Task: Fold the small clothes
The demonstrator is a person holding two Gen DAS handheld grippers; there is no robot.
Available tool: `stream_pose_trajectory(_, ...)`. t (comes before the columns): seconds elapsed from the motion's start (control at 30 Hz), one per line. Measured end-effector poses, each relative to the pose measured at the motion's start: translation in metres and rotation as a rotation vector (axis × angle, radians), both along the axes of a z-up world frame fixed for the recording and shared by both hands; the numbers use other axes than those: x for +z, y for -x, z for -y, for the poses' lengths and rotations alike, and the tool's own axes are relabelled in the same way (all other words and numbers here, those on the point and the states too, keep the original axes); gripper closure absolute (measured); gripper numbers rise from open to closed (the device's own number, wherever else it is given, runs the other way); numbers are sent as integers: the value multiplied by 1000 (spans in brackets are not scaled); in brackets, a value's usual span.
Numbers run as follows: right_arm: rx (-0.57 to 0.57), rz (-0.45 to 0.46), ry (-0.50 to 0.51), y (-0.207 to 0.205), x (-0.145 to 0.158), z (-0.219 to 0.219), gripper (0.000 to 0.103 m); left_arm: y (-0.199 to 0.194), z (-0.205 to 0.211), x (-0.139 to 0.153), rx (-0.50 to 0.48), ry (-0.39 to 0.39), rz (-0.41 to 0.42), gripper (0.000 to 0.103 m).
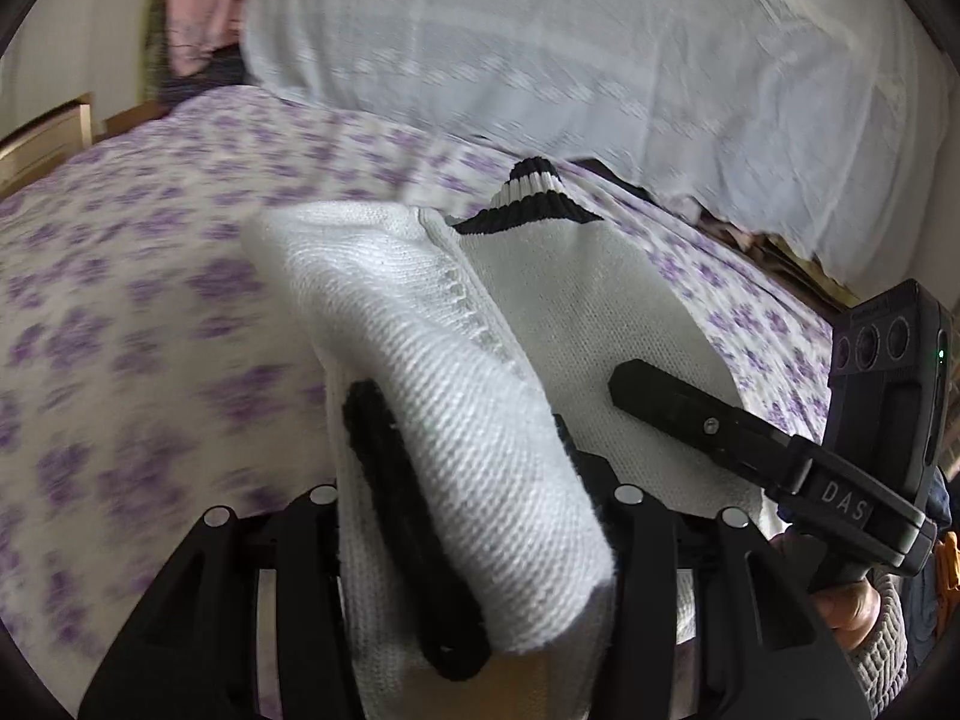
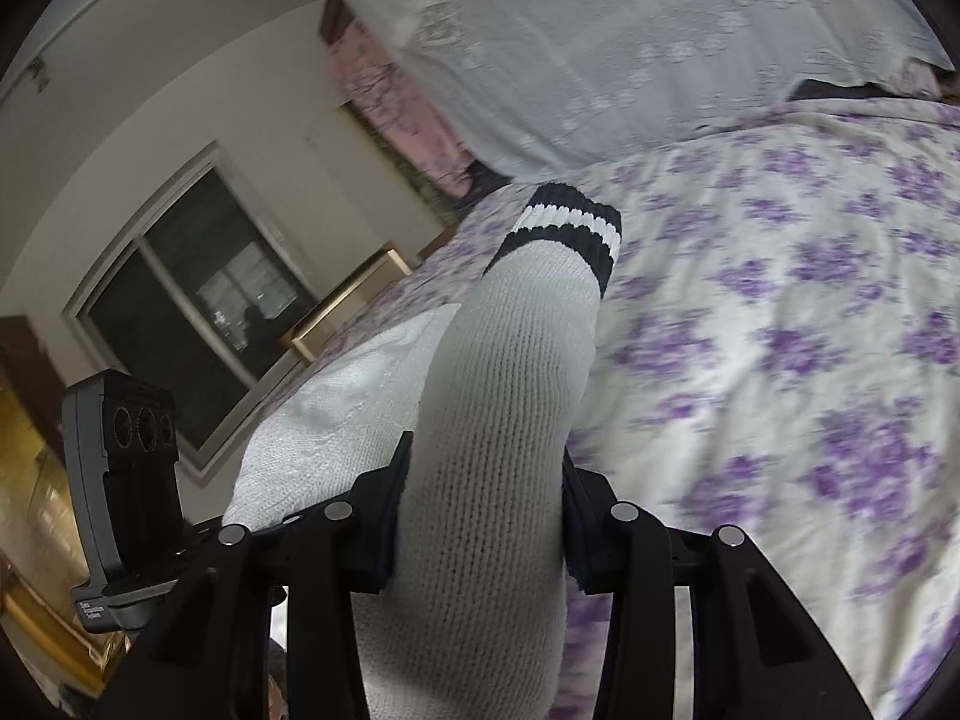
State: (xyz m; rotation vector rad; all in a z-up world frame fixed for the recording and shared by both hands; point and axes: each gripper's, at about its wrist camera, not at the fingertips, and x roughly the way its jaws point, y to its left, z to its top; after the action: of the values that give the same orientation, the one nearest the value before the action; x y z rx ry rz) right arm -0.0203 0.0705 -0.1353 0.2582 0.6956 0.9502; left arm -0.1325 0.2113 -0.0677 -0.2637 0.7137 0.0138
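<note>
A white knitted sock [image 1: 576, 276] with a black-and-white striped cuff [image 1: 534, 192] hangs in the air over the bed, held at both ends. My left gripper [image 1: 465, 414] is shut on the toe end, and the fabric bulges over its fingers [image 1: 408, 528]. One finger [image 1: 672, 405] of the right gripper lies across the sock from the right. In the right wrist view my right gripper [image 2: 486, 450] is shut on the sock [image 2: 522, 312], whose leg rises ahead to the cuff [image 2: 564, 222]. The left gripper's body [image 2: 120, 480] stands at the left.
Below lies a bed sheet with purple flowers [image 1: 150, 312] [image 2: 810, 330]. A white lace cover [image 1: 570, 48] is heaped at the far side. A wooden frame [image 2: 354, 300] and a dark window [image 2: 192, 306] are left of the bed. A hand in a knitted sleeve [image 1: 852, 612] holds the right gripper.
</note>
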Motion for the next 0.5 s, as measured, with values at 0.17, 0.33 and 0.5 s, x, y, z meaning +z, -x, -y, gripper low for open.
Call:
stream_pose_trajectory(0.17,107,12,-5,33,11,-62,60,45,-40,15,95,-37,26,58)
stream_pose_trajectory(0.33,196,12,2,55,17,-124,60,82,-90,24,202,-39,45,58)
stream_pose_trajectory(0.5,273,-11,18,67,14,-180,60,112,-141,22,303,-17,61,58)
